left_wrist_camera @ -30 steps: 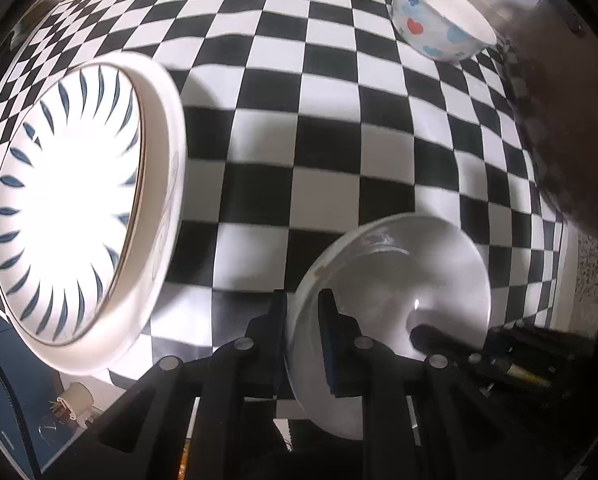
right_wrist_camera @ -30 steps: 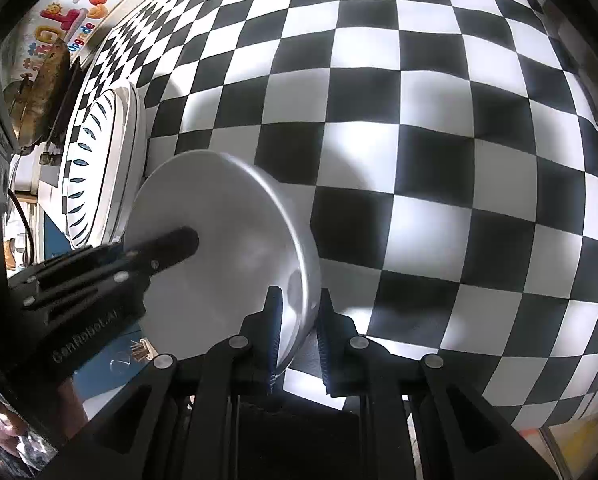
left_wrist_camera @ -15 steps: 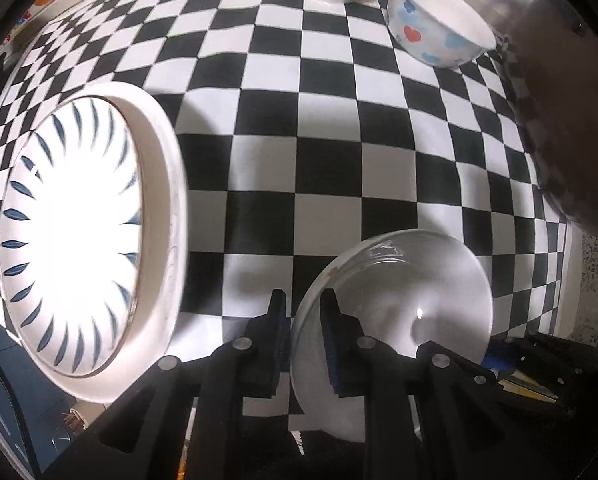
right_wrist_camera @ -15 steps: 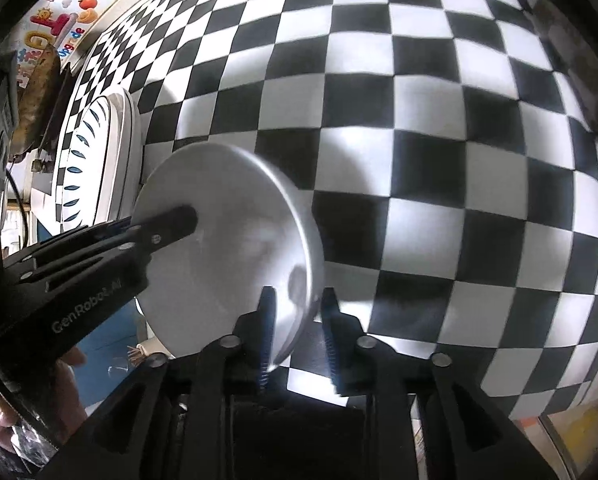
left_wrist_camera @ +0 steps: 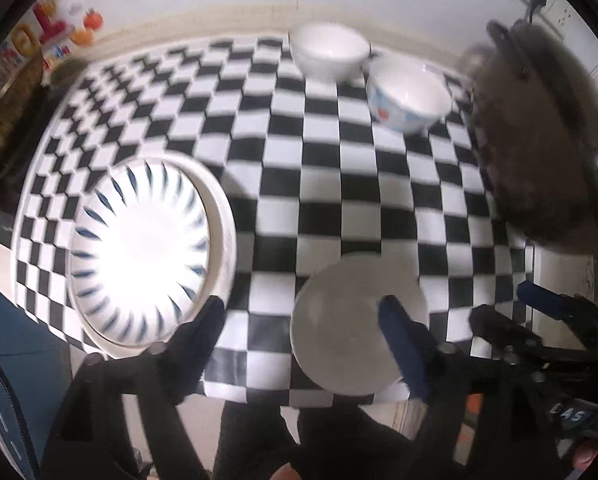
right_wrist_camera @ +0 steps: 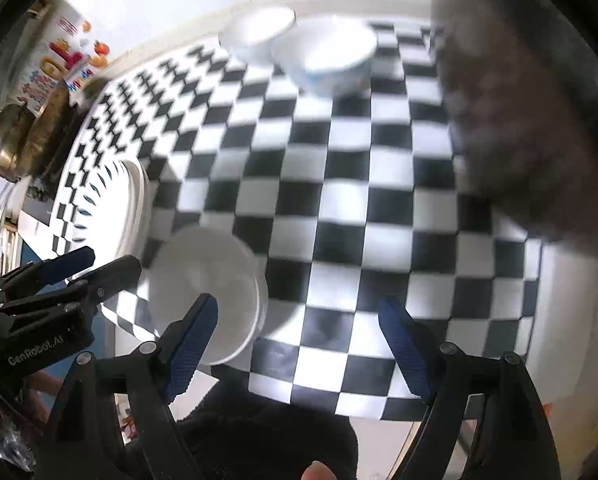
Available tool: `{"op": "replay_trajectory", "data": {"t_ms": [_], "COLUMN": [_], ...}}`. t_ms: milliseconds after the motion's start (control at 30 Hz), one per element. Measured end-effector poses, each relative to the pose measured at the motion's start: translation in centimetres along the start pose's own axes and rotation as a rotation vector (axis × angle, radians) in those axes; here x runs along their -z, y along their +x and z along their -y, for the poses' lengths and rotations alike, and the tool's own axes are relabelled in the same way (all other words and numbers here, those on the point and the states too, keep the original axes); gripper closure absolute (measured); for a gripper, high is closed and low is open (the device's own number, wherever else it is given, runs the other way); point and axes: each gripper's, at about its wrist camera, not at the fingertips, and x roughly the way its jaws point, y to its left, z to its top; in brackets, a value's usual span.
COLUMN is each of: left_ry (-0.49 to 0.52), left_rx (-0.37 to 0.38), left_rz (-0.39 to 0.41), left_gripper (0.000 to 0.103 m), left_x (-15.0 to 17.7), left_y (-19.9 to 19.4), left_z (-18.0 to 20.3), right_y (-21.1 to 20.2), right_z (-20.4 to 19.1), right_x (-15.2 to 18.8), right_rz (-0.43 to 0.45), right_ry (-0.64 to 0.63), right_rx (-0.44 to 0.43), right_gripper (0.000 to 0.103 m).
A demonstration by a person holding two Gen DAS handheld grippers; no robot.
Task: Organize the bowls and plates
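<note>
The left gripper (left_wrist_camera: pixel 303 320) has just been opening and its fingers (left_wrist_camera: pixel 403 344) now stand wide apart, gripping nothing; the small white plate (left_wrist_camera: pixel 351 320) lies flat on the checkered table (left_wrist_camera: pixel 323 184) beneath them, at about 6 o'clock in the left wrist view, its left rim within the gap and no pad pressing on it. The right gripper (right_wrist_camera: pixel 299 312) has likewise just been opening, its blue-padded fingers (right_wrist_camera: pixel 191 340) spread wide and free; the same plate (right_wrist_camera: pixel 203 284) sits below its left finger at about 7 o'clock in the right wrist view. At 9 o'clock in the left view lies a blue-patterned plate (left_wrist_camera: pixel 139 248) stacked on a larger cream plate (left_wrist_camera: pixel 223 240). Towards 12 to 1 o'clock stand a plain white bowl (left_wrist_camera: pixel 327 52) and, just beside it, a white bowl with coloured hearts (left_wrist_camera: pixel 407 96). A dark blurred shape (left_wrist_camera: pixel 539 140) fills the 2 o'clock edge.
</note>
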Motion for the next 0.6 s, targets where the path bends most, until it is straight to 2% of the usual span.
{"op": "replay_trajectory", "data": {"t_ms": [67, 167, 333, 467, 600], "left_ry": [-0.008, -0.048, -0.052, -0.03, -0.02], "left_rx": [-0.01, 0.02, 0.023, 0.04, 0.07], "left_rz": [0.034, 0.049, 0.073, 0.06, 0.061], "left_gripper": [0.023, 0.023, 0.023, 0.023, 0.023], "left_x": [-1.1, -3.2, -8.3, -12.3, -16.2], "left_y": [-1.0, -1.9, -2.8, -2.4, -1.4], "left_z": [-0.1, -0.4, -0.1, 0.1, 0.1], "right_y": [-1.6, -4.0, -7.1, -7.8, -6.8], "right_z": [0.1, -0.2, -0.2, 0.4, 1.6], "right_x": [-0.8, -2.8, -7.6, -11.6, -15.2], "right_rz": [0.033, 0.084, 0.148, 0.164, 0.158], "right_ry": [-0.001, -0.011, 0.005, 0.044, 0.107], "right_rx": [-0.012, -0.036, -0.054, -0.044, -0.027], "right_gripper": [0.018, 0.018, 0.018, 0.018, 0.018]}}
